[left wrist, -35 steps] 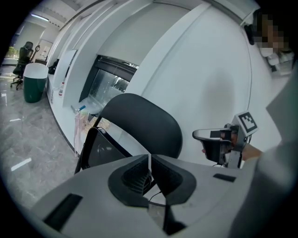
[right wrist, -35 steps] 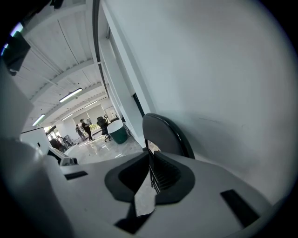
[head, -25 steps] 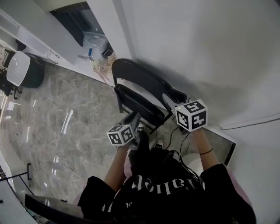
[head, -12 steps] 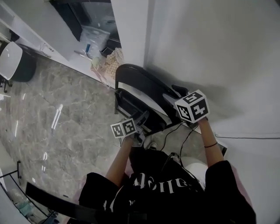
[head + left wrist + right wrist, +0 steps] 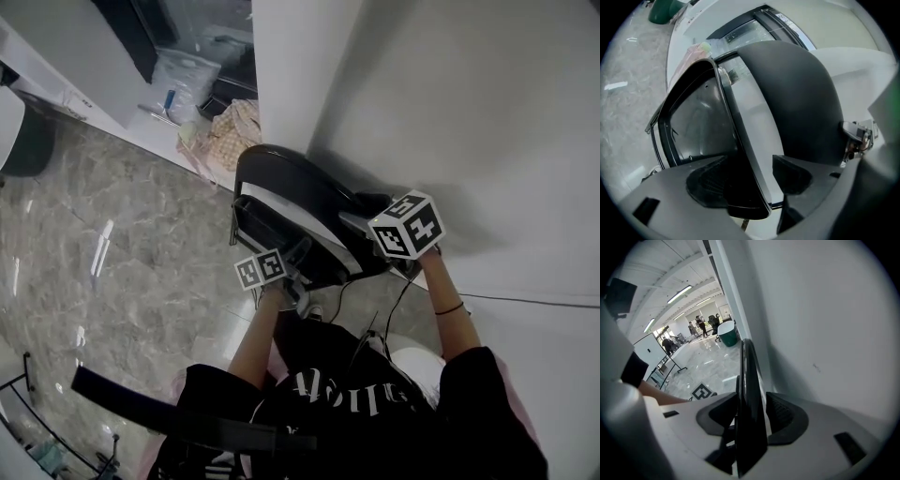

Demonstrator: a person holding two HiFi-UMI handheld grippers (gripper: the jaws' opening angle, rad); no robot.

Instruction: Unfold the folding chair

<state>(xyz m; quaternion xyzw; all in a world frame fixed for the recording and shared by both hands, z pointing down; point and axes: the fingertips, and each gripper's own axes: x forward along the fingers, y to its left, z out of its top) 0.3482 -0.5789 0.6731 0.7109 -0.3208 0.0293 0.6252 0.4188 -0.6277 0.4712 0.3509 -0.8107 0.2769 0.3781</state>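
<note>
Nearest, at 6 o'clock in the head view, a black shirt with white lettering [image 5: 361, 401] is seen on the person, and 2 bare forearms are stretched out from it. The left gripper [image 5: 750, 174] is held at 11 o'clock, low beside the black folding chair [image 5: 300, 202]. Its jaws have just been opening and are spread wide. The near corner of the glossy black seat [image 5: 696, 124] is framed between them, close to one pad, and is pressed by neither pad.

The right gripper [image 5: 752, 417] is raised at 1 o'clock, with a thin black band [image 5: 448, 308] worn on the wrist behind it. Its jaws have likewise just been opening. The edge of the rounded black backrest [image 5: 749, 376] is stood upright between them and appears narrowly cleared on both sides, so nothing is clamped.

Black cables [image 5: 401, 292] are trailed over the grey marbled floor [image 5: 122, 262] under the right forearm. The chair is set at 12 o'clock, its back against a plain white wall [image 5: 469, 112], and in the left gripper view a pale gap is shown between seat and backrest.

Farther off, at 11 o'clock, a checked cloth [image 5: 230, 131] and a clear plastic bag [image 5: 187, 80] are piled beside a white pillar [image 5: 291, 66].
</note>
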